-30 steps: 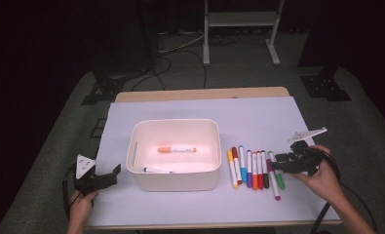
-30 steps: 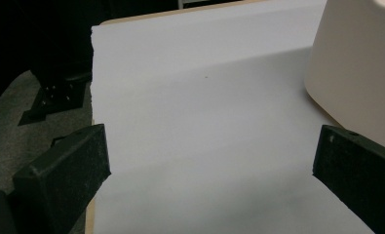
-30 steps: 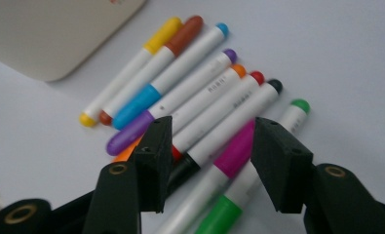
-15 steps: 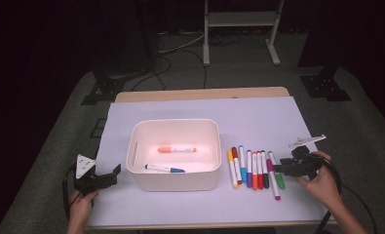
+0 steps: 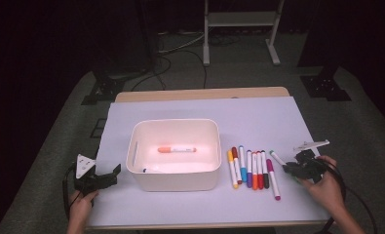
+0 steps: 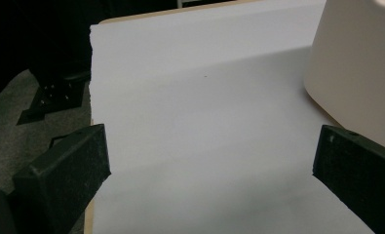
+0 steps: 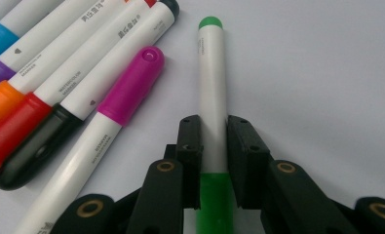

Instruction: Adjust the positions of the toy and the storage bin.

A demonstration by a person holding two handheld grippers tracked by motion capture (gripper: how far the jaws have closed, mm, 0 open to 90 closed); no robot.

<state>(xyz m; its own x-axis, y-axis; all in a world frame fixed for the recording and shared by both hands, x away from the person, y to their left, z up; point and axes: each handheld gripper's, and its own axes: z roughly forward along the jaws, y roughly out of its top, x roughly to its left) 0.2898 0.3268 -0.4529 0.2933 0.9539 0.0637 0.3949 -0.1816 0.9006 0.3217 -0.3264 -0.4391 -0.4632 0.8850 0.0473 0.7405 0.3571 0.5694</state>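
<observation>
The right hand-held gripper (image 7: 214,141) is clenched on the green marker (image 7: 212,97), its jaws having just been closing onto the white barrel just above the green cap. The marker lies flat on the table (image 5: 258,117), its long axis running straight ahead from the jaws — the far green tip points away. The bin (image 5: 173,181) lies well off toward the left hand-held gripper (image 5: 113,175), which rests released beside it — so the lift falls to the right hand. The magenta marker (image 7: 107,122) lies just beside the grip, not touching it.
</observation>
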